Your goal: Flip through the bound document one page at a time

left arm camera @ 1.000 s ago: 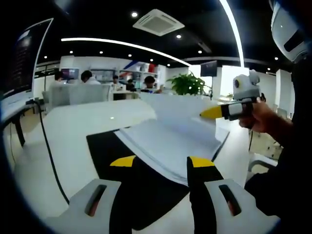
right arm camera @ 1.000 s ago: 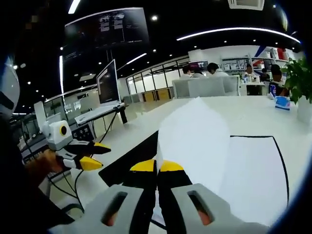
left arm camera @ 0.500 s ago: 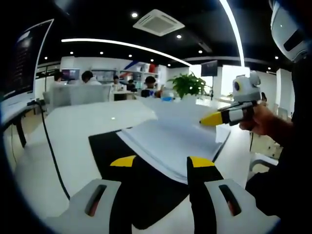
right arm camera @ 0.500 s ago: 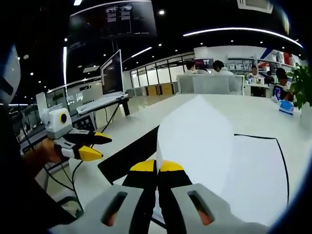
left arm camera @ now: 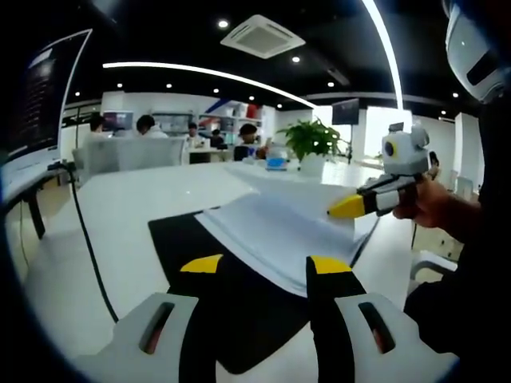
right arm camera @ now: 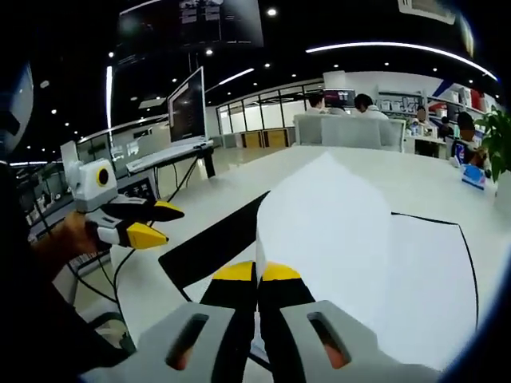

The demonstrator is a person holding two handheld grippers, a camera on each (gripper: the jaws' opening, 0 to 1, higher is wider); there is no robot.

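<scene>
Bare worktop (left arm camera: 120,207) lies open toward 10 o'clock; a plant (left arm camera: 310,140) blocks at 1 o'clock

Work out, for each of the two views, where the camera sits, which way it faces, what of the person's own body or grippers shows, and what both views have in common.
Left gripper view: rides the left gripper, jaws apart above the black mat, facing the open document; the person's hand brings in the right gripper from the right.
Right gripper view: rides the right gripper, shut on a lifted page; the left gripper shows at left, jaws apart.
Shared: the document, mat, white table and potted plant.
</scene>
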